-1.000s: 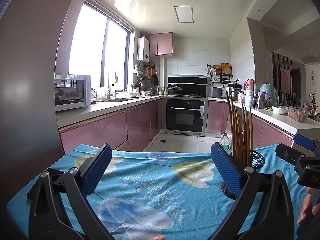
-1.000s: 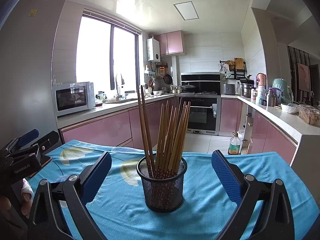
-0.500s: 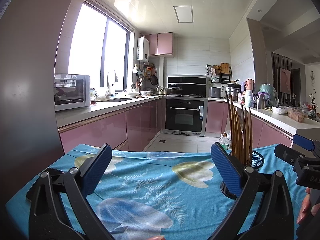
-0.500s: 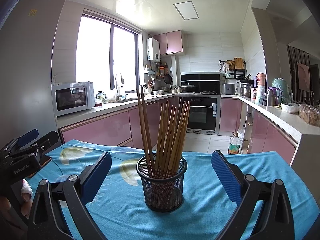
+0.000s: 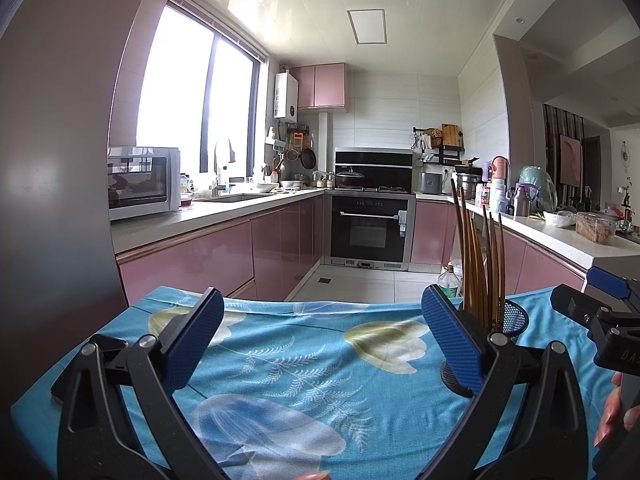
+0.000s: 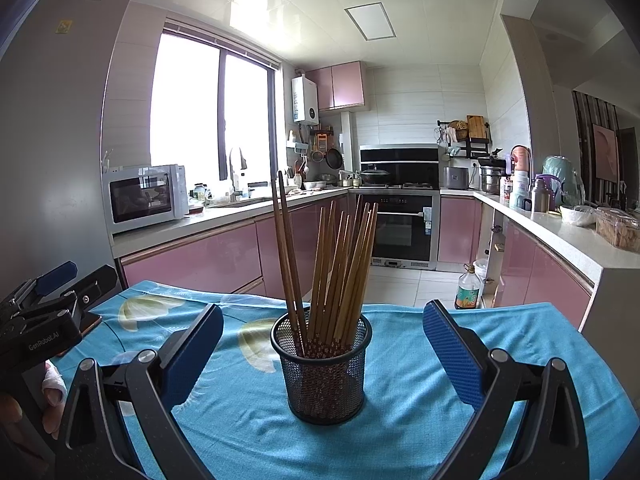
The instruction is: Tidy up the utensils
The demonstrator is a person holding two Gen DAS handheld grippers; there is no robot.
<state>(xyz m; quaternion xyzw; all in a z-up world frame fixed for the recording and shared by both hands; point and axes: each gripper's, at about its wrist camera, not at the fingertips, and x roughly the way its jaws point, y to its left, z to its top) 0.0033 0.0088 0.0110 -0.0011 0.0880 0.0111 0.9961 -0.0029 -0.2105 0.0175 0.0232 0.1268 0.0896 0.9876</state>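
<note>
A black mesh cup [image 6: 323, 368] stands upright on the blue flowered tablecloth [image 6: 404, 380], holding several brown wooden chopsticks [image 6: 340, 264]. My right gripper [image 6: 322, 344] is open and empty, with the cup centred between its blue pads and a little ahead. My left gripper [image 5: 320, 340] is open and empty over the cloth [image 5: 288, 360]. In the left wrist view the cup [image 5: 508, 320] and chopsticks [image 5: 478, 264] show just behind the right pad. Each gripper shows at the edge of the other's view: the right one [image 5: 600, 320], the left one [image 6: 48, 312].
The table is small; its far edge drops to the kitchen floor [image 6: 400, 288]. Pink cabinets and counters run along both sides, with a microwave [image 6: 146, 198] on the left and an oven [image 6: 400, 228] at the back. A dark flat object [image 5: 108, 344] lies under the left gripper's left finger.
Almost nothing has moved. The left wrist view has shifted very slightly; both grippers stay open and the cup stands where it was.
</note>
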